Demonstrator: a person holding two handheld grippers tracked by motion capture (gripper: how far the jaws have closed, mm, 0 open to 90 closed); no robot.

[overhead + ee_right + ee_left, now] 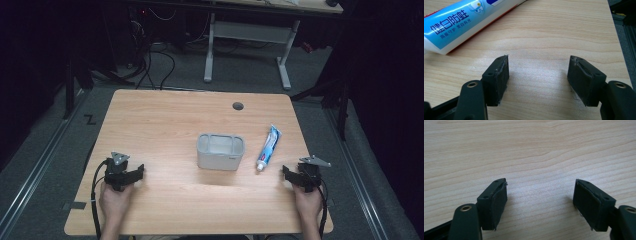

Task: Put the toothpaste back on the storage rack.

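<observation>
— Dark room behind, cables and a second desk's legs at the top of the high view; below that a pale wooden table (165, 120) with a round cable hole near its far edge; little else on it.

— And on the wood?

— Grey holder (220, 151) at centre frame, upright, compartments apparently unfilled; toothpaste tube (268, 147) lying flat just right of it, not touching, cap end toward the lower part of the frame; same tube (461, 22) crossing the upper left of the right gripper view, blue and white, printed side up.

— Tongs?

— Right gripper (295, 175) at lower right of the high view, just below and right of the tube's cap; jaws spread wide in its own view (537, 75), bare wood between them, nothing gripped, tube ahead and off to the left. Left gripper (131, 173) at lower left, well apart from holder and tube; jaws equally wide apart (540, 200), only wood grain between the pads, nothing held.

— How far along, then?

— Judging by the layout, barely started; tube not yet lifted, holder not yet loaded; both hands resting near the table's near edge.

— Left to do?

— Probably all of it: reach for the tube with the right gripper, close on it, carry it across, stand it in a compartment; possibly steadying the holder with the left.
</observation>
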